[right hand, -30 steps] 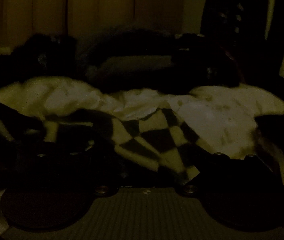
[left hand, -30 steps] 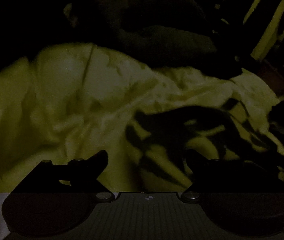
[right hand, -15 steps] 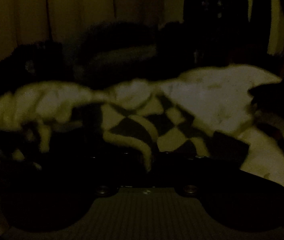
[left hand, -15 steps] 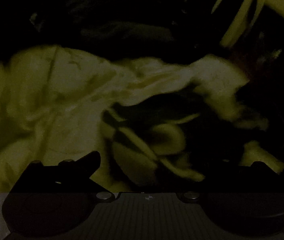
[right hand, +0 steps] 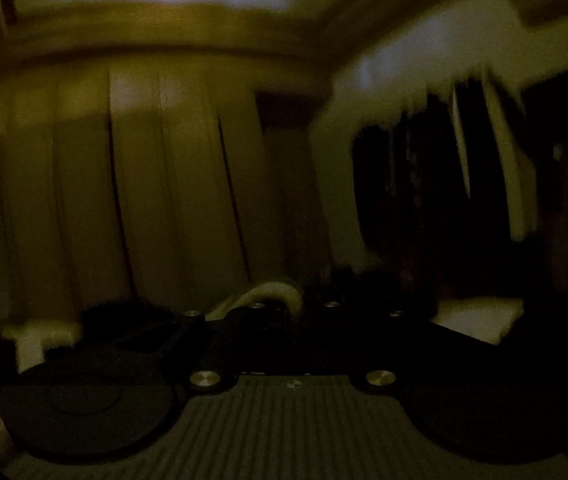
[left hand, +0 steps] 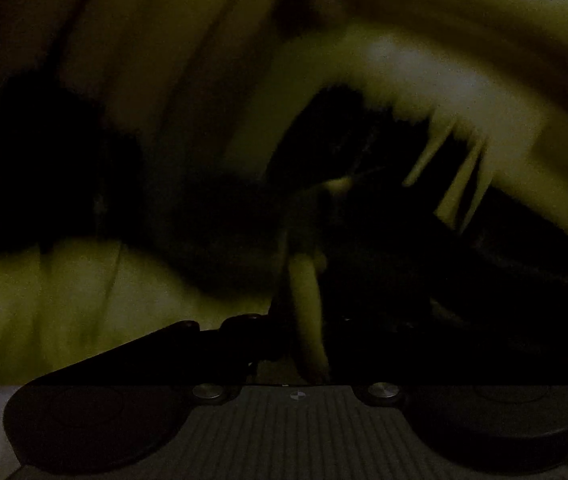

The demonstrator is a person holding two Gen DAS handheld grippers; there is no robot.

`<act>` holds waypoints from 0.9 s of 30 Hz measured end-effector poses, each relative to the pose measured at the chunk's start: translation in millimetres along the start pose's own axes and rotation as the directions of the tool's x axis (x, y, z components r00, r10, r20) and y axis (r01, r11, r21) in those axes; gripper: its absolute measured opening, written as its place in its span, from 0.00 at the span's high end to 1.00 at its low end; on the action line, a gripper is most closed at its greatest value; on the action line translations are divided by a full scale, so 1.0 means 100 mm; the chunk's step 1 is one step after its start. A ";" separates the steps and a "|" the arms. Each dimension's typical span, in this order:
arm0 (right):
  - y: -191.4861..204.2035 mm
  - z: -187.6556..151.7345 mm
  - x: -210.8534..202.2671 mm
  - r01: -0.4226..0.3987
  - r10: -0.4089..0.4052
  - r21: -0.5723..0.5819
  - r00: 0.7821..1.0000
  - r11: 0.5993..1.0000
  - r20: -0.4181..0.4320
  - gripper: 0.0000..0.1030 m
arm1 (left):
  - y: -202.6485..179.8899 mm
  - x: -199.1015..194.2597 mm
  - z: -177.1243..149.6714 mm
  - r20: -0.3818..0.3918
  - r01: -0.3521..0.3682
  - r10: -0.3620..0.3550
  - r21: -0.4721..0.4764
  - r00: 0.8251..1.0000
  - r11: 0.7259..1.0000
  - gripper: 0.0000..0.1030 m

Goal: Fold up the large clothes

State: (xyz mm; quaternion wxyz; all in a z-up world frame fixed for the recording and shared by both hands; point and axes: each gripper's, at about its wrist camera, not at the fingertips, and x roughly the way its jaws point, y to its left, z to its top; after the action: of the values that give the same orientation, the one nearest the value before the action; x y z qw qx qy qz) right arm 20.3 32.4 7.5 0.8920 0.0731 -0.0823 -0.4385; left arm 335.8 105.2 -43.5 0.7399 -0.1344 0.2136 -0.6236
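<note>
Dim curtained room (right hand: 143, 184), bed (left hand: 43, 300) dropped low in view: both tongs, left (left hand: 304, 332) and right (right hand: 284, 308), now pinching the checked garment (left hand: 304, 304), lifted off the bed, likely raising it to spread before folding.

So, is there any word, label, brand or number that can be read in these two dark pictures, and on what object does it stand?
None: no readable text in either view.
Left claw: only a small round two-tone mark on its ribbed base, no letters.
Right claw: a similar small mark on its base, too dim to read.
Checkered cloth and the curtain: blurred, no print visible.
</note>
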 end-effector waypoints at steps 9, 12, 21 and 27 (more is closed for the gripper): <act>0.51 0.99 -1.05 -0.079 0.117 -0.110 0.908 0.991 0.402 0.93 | -0.63 -0.88 0.54 0.404 0.249 -0.259 0.077 0.878 0.965 0.45; 0.36 1.06 -1.07 -0.043 0.066 -0.065 0.908 0.997 0.415 0.93 | -0.75 -0.60 0.54 0.328 0.263 -0.272 0.073 0.904 0.962 0.44; -0.86 0.26 0.08 0.268 -0.274 0.086 0.960 0.959 0.057 0.86 | -0.88 1.22 -0.25 -0.183 0.040 -0.006 0.181 0.983 0.983 0.14; -1.41 -0.47 0.62 0.504 -0.487 0.079 0.858 0.860 -0.163 0.28 | -0.56 1.90 -0.75 -0.357 -0.101 0.218 0.319 0.908 0.942 0.00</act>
State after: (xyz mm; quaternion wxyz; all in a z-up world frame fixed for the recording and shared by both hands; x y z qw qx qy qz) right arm -41.1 -99.5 -62.1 0.7465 0.1745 -0.0251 -0.6416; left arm 275.9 -86.1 -110.5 0.7436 0.1208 0.2710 -0.5992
